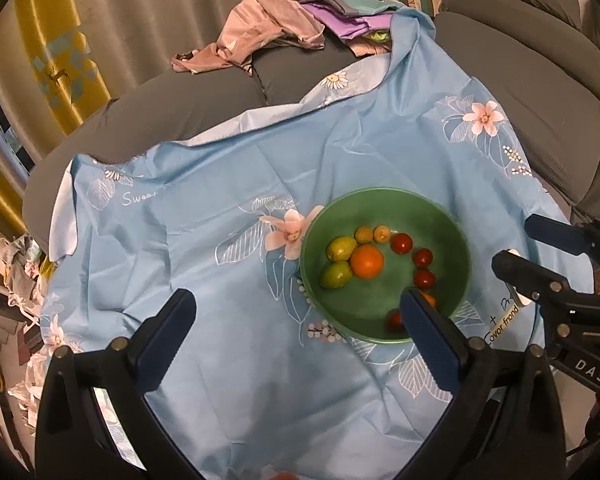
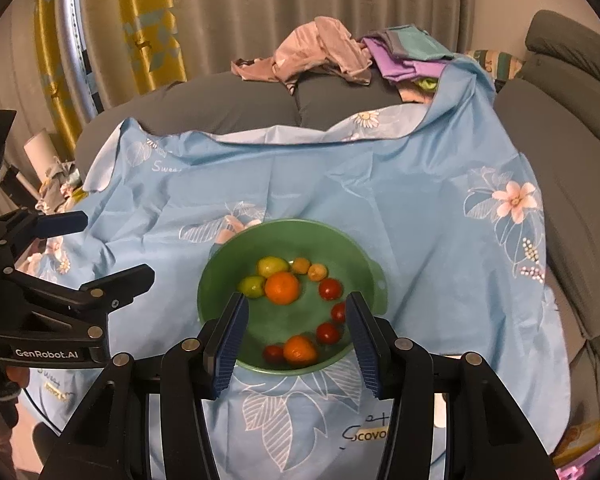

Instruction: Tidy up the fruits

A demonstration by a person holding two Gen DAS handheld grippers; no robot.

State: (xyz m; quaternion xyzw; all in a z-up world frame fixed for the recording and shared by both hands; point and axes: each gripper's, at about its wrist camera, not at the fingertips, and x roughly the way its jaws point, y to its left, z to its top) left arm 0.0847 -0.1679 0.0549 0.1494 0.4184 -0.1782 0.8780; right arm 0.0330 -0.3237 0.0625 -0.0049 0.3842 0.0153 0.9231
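A green bowl [image 1: 420, 216] [image 2: 364, 264] sits on a blue flowered cloth [image 1: 220, 220]. In it lie a large orange [image 1: 367, 261] [image 2: 283, 288], two green fruits [image 1: 341, 249], two small yellow-brown fruits [image 2: 317, 271], several red tomatoes [image 2: 331, 289] and a smaller orange [image 2: 299, 350]. My left gripper [image 1: 300, 320] hangs wide open over the cloth, left of and before the bowl, and its right finger hides part of the smaller orange. My right gripper [image 2: 296, 320] is open above the bowl's near rim with nothing between its pads. Each gripper shows in the other's view [image 1: 514, 240] [image 2: 116, 244].
The cloth drapes over a grey sofa [image 1: 540, 80], whose cushions rise behind and to the right. A heap of pink and purple clothes [image 2: 332, 56] lies at the back. Grey and yellow curtains [image 2: 160, 20] hang behind. Clutter shows at the left edge.
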